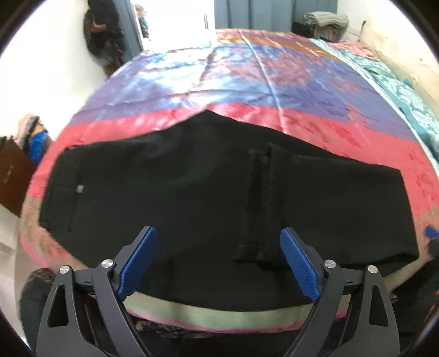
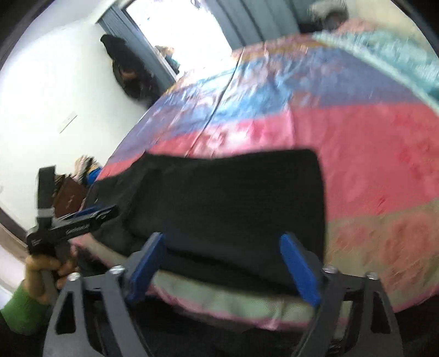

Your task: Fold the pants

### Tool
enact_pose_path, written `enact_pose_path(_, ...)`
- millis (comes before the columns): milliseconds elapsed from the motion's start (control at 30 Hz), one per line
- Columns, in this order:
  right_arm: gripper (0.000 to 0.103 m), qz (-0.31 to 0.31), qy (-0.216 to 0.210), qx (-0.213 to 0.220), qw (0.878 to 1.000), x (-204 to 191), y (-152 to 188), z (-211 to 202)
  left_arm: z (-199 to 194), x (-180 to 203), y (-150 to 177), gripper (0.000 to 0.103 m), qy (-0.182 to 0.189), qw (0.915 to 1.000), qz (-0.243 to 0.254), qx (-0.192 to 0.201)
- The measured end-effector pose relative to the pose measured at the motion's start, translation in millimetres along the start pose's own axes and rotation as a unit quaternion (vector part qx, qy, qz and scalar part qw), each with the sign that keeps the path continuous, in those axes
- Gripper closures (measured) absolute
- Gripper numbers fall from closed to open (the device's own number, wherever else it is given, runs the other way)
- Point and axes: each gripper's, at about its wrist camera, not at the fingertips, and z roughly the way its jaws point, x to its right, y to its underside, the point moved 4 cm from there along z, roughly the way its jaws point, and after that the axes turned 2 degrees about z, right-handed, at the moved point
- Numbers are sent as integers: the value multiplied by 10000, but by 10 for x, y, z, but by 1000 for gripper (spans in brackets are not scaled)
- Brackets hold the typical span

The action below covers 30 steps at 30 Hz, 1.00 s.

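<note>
Bedroom setting: white walls, grey-blue curtains (image 1: 260,12) at a bright window, and a bed under a shiny patchwork bedspread (image 1: 247,82) of pink, purple and blue.

Black pants (image 1: 205,186) lie flat on the near pink band of that bedspread, laid crosswise in front of me, close to the bed's near edge. One end sits to the left in my left wrist view, with a small pale button (image 1: 80,188) on it; the other end reaches right, ending in a straight edge. A raised seam or fold runs down the middle of the cloth. A pale green border strip (image 1: 233,313) of the bedspread shows just below the pants' near edge.

My left gripper (image 1: 218,263) hangs over the near middle of the pants, blue pads spread wide, nothing between them but the cloth lying below; I cannot tell whether the tips touch it. My right gripper (image 2: 222,266) is likewise spread wide above the right end of the pants, holding nothing. Right view is blurred.

From the right wrist view, my left hand (image 2: 46,270) grips the left tool's handle, a green sleeve (image 2: 22,313) at the wrist.

Further out: a teal patterned sheet (image 1: 397,82) along the far right of the bed, a grey folded bundle (image 1: 326,17) beyond it, a brown cabinet (image 1: 13,175) at left, dark clothes hanging (image 1: 104,33) on the wall.
</note>
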Motion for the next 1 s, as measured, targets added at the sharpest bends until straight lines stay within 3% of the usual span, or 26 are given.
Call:
enact_pose_path(400,12,618,572,152,9963,466,125,-78,21,-274,20,10,-520,9985,172,-20)
enact_pose_path(533,12,653,598,151,9960,508,101,-46,120,-482,-45,10,-382,9991,9,-181)
enact_pose_path(600,12,680,568,118,9960,518,135,-43,208,-768,-164,10,-15,9992,-249,-317)
enact_pose_path(667,12,673,522,107,9963,513,137,-38,312,-1250,-297,10,79,9960,-800,-388)
enact_pose_path(767,12,644,480,91,9967,477,131,-23,456,-2130,-395,10,-26,9811,-1907,-322)
enact_pose_path(833,12,677,430,51,9968,476,130,17,574,-2557,-387,10,-42,9709,-2368,-367)
enact_pose_path(933,12,695,355,-80,9969,449,140,109,839,-3033,-313,10,-308,9659,-2522,-501)
enact_pose_path(1000,12,617,357,-157,9973,401,141,156,1041,-3128,-234,8,-100,9661,-2478,-720)
